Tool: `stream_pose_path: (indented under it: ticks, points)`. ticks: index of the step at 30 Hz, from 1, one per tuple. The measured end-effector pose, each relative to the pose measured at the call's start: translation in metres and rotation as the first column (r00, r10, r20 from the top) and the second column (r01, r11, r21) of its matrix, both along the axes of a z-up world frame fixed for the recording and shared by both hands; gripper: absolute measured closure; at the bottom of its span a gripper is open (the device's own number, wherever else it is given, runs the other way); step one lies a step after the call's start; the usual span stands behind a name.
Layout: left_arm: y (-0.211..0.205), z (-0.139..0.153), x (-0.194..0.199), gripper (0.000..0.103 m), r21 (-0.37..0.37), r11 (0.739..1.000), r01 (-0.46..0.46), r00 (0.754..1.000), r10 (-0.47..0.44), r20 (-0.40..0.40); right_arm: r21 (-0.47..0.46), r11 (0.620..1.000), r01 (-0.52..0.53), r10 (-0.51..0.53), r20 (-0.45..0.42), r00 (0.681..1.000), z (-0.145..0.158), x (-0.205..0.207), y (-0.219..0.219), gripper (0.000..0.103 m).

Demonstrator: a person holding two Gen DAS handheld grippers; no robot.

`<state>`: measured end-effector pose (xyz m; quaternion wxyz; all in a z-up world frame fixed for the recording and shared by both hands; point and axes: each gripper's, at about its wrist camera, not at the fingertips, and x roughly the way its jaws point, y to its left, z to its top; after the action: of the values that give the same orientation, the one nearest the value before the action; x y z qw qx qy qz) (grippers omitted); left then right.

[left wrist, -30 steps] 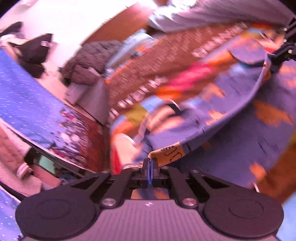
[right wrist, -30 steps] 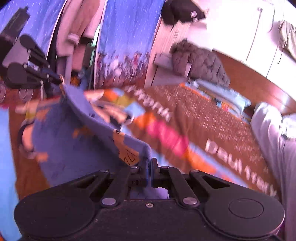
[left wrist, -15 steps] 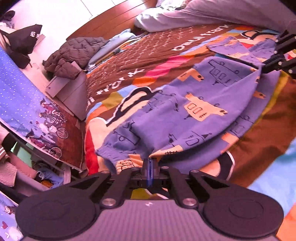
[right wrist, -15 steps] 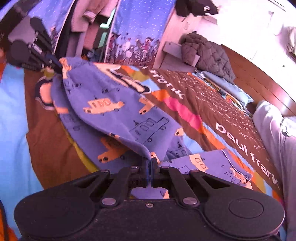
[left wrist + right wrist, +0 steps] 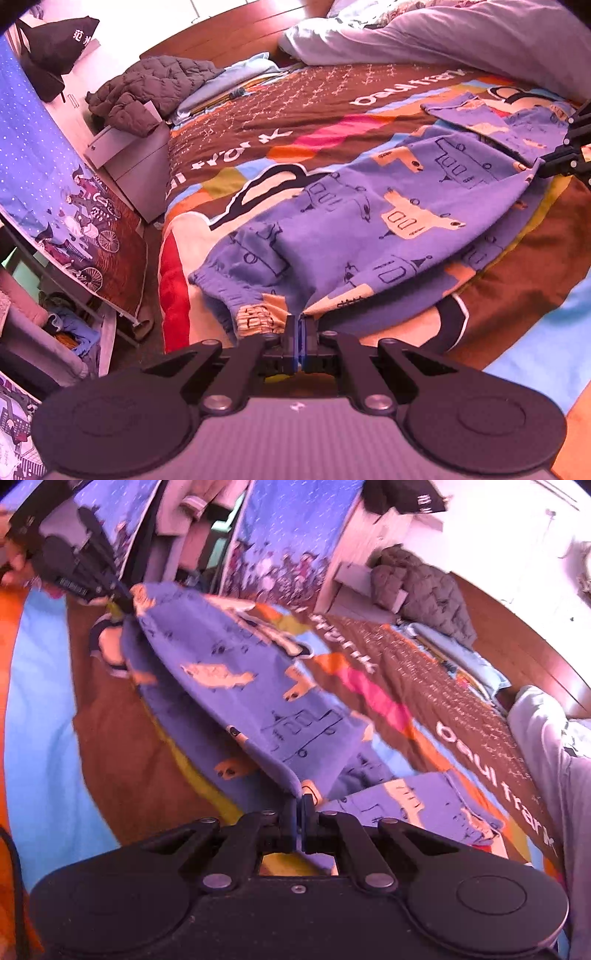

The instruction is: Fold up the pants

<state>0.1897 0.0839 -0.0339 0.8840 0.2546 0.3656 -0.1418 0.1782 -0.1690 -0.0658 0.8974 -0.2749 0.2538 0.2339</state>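
Blue printed pants (image 5: 369,229) stretch over the bed (image 5: 314,107) between both jaws, each pair clamped on an edge. The left gripper (image 5: 298,325) view alone shows the elastic cuff just ahead; the right gripper (image 5: 299,801) view adds a hand (image 5: 14,563).

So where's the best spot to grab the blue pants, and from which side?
By the edges, one jaw pair at each end: the left gripper pinches the pants beside the gathered cuffs, the right gripper pinches the far edge. Thin fabric hems suit shut jaws coming from the near side.
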Motion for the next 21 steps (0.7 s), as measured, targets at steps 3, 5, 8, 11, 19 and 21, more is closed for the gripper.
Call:
stream_pose_path:
  ticks: [3,5,8,11,19,21]
  points:
    - [0.000,0.002,0.003,0.080,-0.029,0.999,-0.021,0.998,0.019,-0.062,-0.018,1.000,-0.017,0.017,-0.005,1.000,-0.003,-0.001,0.003,0.102]
    - [0.001,0.008,0.001,0.046,-0.058,0.997,-0.050,0.996,0.046,-0.078,-0.035,0.999,-0.035,0.033,-0.070,0.997,-0.006,0.004,0.003,0.099]
    - [-0.001,0.024,-0.009,0.029,-0.089,0.994,-0.061,0.998,0.059,-0.026,-0.021,0.999,-0.037,0.035,-0.063,0.997,0.000,0.000,-0.003,0.074]
    - [-0.015,0.041,-0.015,0.012,-0.146,0.988,-0.053,0.998,0.056,0.014,0.026,1.000,0.002,-0.002,-0.014,1.000,0.016,-0.013,-0.018,0.024]
    - [-0.106,0.060,0.013,0.001,-0.406,0.910,0.083,0.996,-0.084,0.016,0.154,0.955,0.253,-0.259,0.022,0.966,0.031,-0.051,-0.096,0.001]
    - [-0.134,0.053,0.023,0.001,-0.458,0.882,0.111,0.992,-0.127,-0.004,0.200,0.929,0.312,-0.321,0.012,0.947,0.032,-0.059,-0.120,0.001]
